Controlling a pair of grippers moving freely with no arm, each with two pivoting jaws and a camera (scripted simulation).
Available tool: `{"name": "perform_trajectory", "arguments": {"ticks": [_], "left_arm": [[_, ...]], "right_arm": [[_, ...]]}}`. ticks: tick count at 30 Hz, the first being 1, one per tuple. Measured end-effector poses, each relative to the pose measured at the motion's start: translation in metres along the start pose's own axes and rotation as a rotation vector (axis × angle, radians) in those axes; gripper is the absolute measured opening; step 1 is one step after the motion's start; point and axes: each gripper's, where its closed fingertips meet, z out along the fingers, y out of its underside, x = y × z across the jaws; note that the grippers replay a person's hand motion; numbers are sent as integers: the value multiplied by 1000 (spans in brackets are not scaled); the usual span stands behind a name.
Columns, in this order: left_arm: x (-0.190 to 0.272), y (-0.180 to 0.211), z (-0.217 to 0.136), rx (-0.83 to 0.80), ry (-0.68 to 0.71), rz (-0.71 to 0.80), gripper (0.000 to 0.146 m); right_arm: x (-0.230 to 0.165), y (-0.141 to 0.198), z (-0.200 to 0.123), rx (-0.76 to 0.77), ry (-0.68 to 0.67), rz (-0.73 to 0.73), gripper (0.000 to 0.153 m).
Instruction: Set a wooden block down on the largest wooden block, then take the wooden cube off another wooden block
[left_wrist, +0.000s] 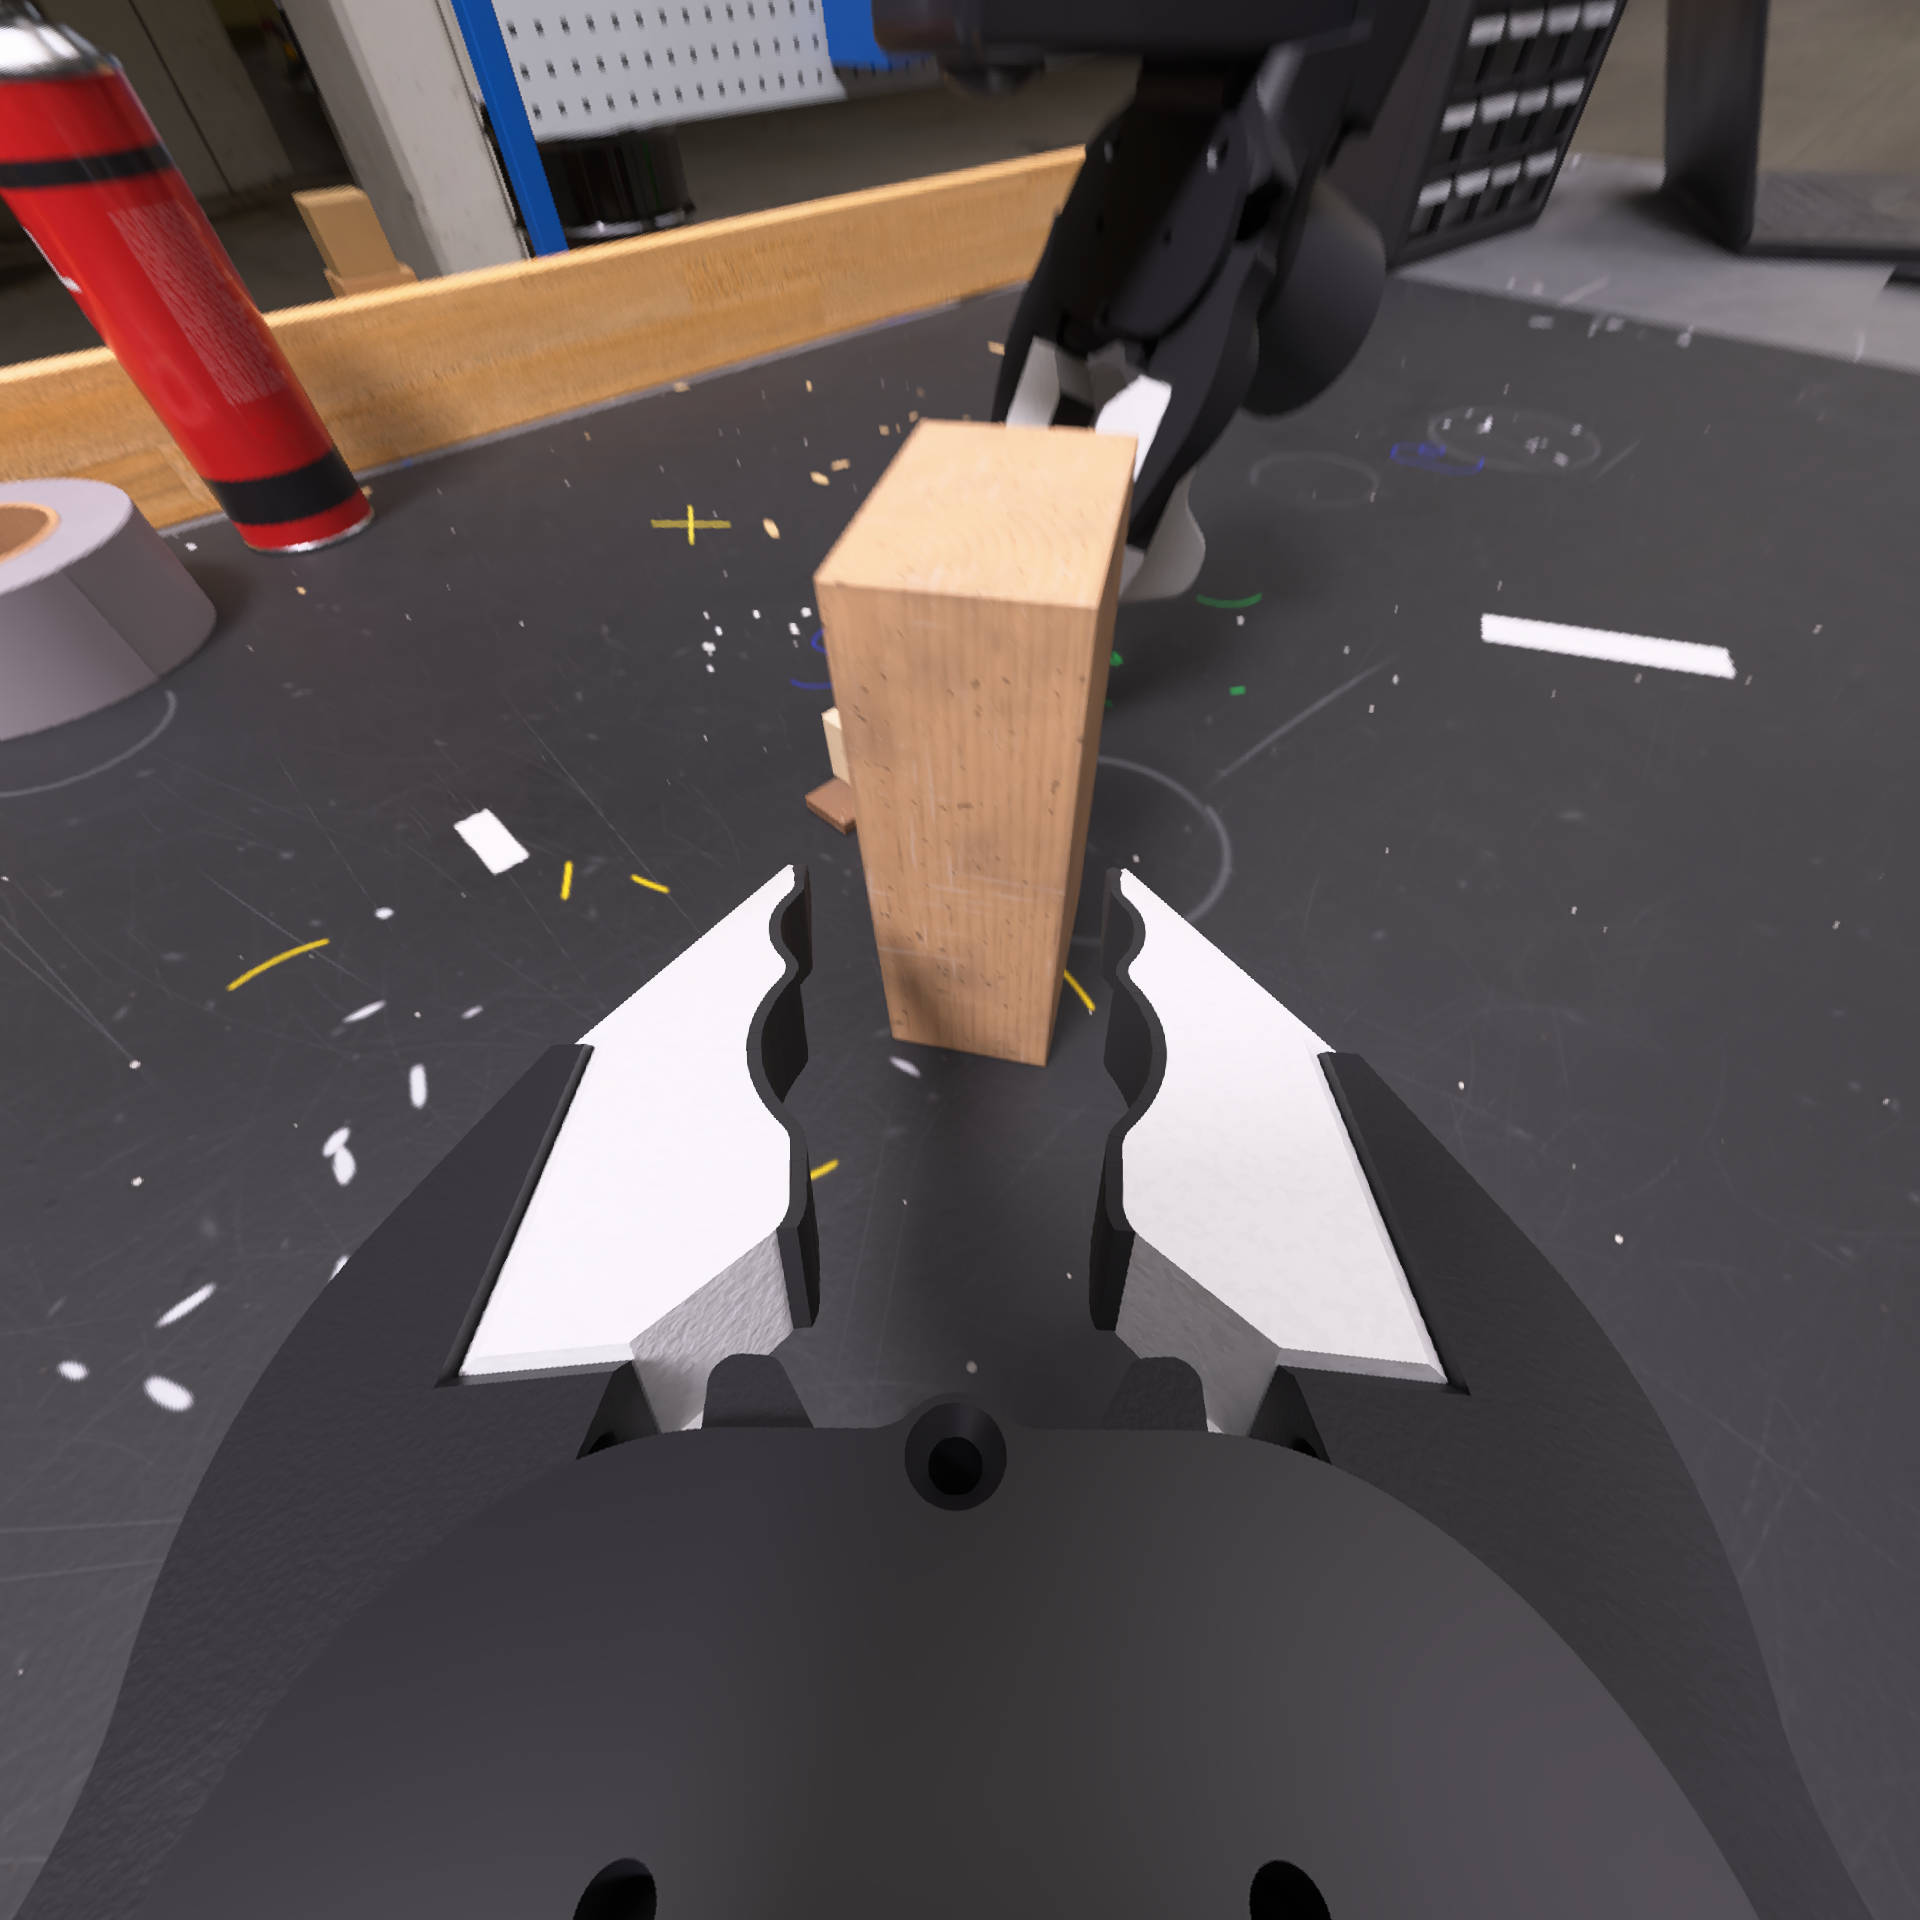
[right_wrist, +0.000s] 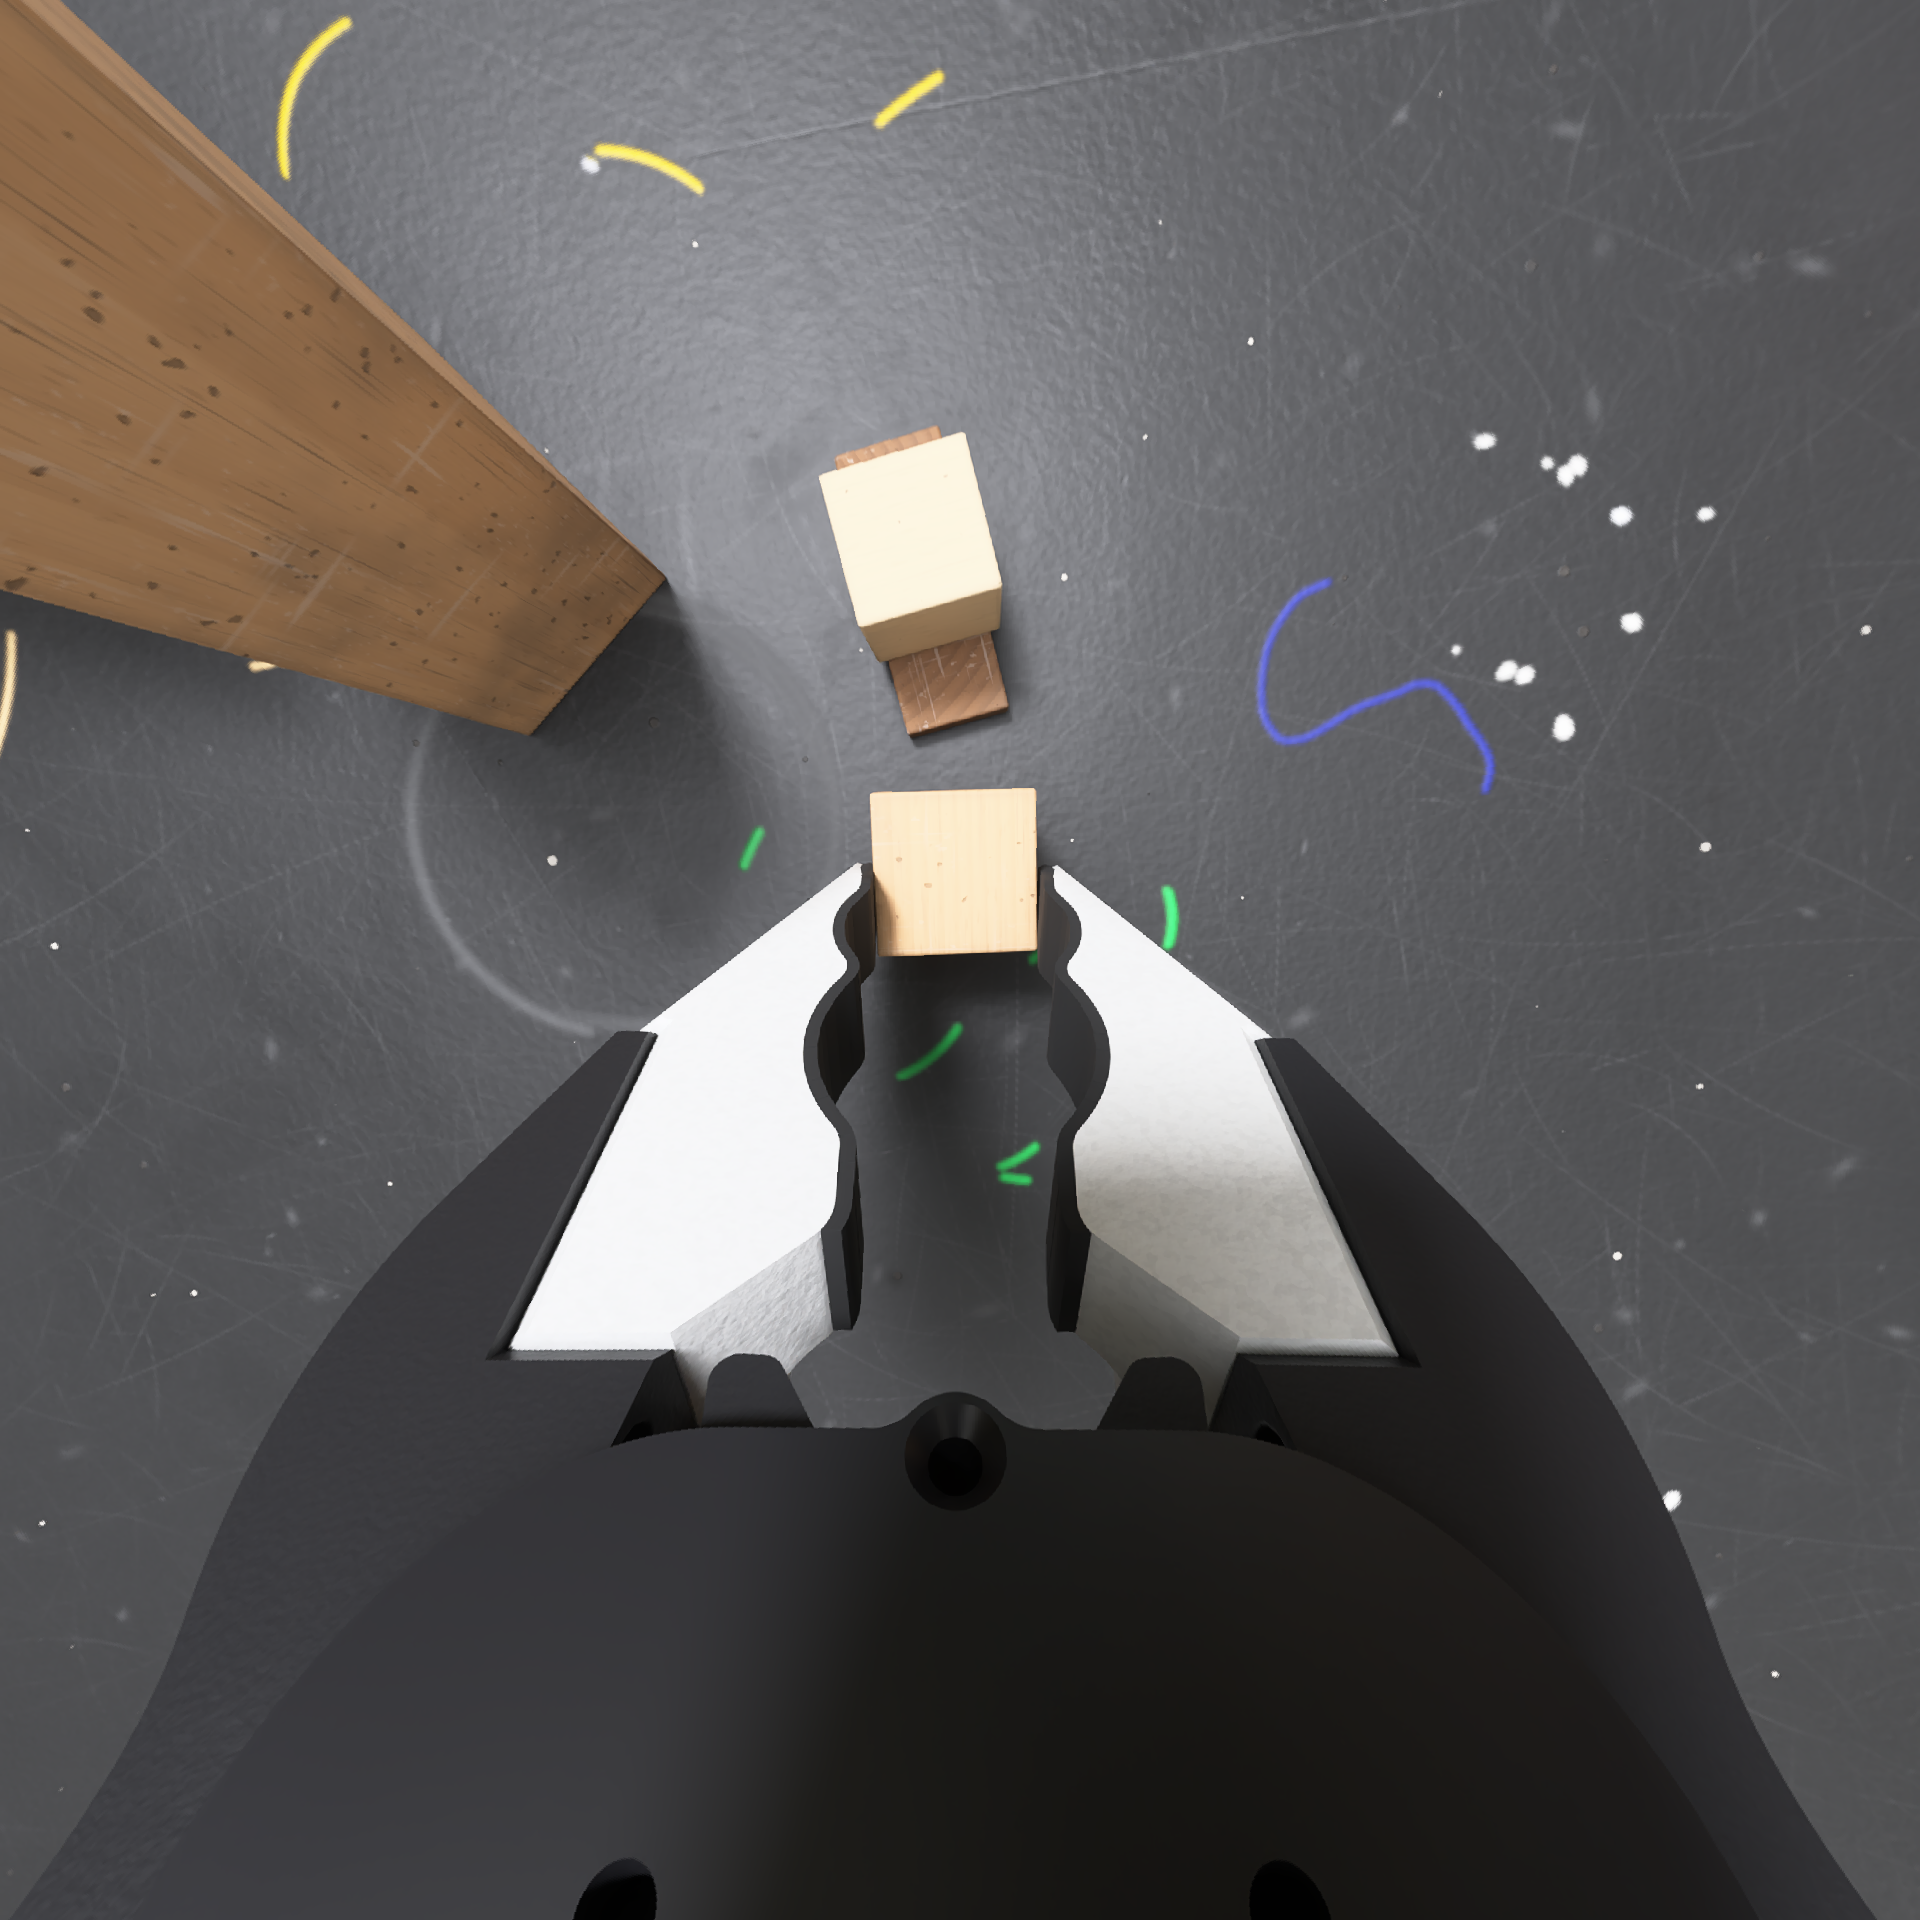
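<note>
Gripping one small block (right_wrist: 953, 871); one cube (right_wrist: 909, 540); one tall block (left_wrist: 971, 727)

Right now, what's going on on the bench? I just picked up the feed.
The right gripper is shut on a small wooden block, held above the dark table beside the tall wooden block, which stands upright. The left gripper is open and empty, its fingers just short of the tall block's base. The pale wooden cube sits on a thin brown block on the table. So neither step is done yet.
</note>
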Motion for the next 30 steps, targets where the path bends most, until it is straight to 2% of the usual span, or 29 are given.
{"name": "perform_trajectory", "arguments": {"ticks": [5,8,11,15,20,25,30], "left_arm": [[10,13,7,-51,17,17,59],[9,6,5,-14,9,20,59],[6,-3,2,47,11,4,58],[5,-8,3,69,0,22,57],[9,-8,3,77,10,27,57],[8,-5,5,66,14,24,56],[10,0,9,39,19,37,56]], "right_arm": [[-5,-10,-14,62,-4,-27,31],[-15,-26,-35,159,-21,-68,31],[-34,-48,-63,287,-37,-159,31],[-63,-73,-98,353,-42,-308,31],[-97,-102,-122,312,-51,-506,31],[-105,-112,-113,183,-32,-603,31],[-107,-113,-98,131,-37,-644,31]]}}
